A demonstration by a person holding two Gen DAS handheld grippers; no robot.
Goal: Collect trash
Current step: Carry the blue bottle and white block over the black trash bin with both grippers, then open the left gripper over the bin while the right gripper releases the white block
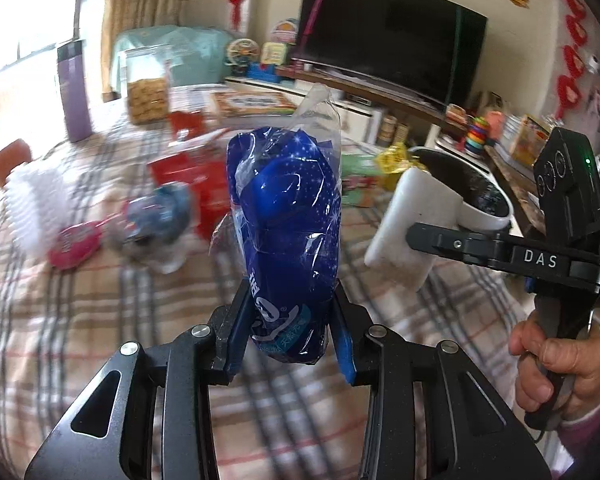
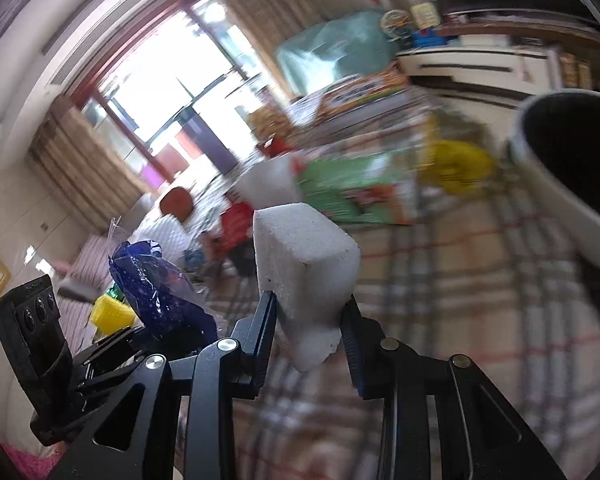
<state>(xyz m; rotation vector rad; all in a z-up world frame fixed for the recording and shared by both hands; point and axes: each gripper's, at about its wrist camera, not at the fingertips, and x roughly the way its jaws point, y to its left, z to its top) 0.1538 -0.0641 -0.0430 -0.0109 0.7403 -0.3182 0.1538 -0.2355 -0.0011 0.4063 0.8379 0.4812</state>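
My left gripper [image 1: 292,316] is shut on a crumpled blue plastic wrapper [image 1: 286,220] and holds it above the plaid tablecloth; the wrapper also shows in the right wrist view [image 2: 160,292]. My right gripper [image 2: 308,320] is shut on a white foam block [image 2: 304,264], also seen in the left wrist view [image 1: 408,220], held above the table. A white bin with a black liner [image 1: 476,196] stands just behind the foam block and shows at the right of the right wrist view [image 2: 568,168].
The plaid table [image 1: 60,320] holds a pink round lid [image 1: 74,246], a blue-grey wrapper [image 1: 156,216], a red box [image 1: 196,188], a green box [image 2: 352,192], a yellow wrapper [image 2: 456,164], a biscuit jar [image 1: 148,88] and a purple box [image 1: 74,92]. A TV [image 1: 388,36] stands behind.
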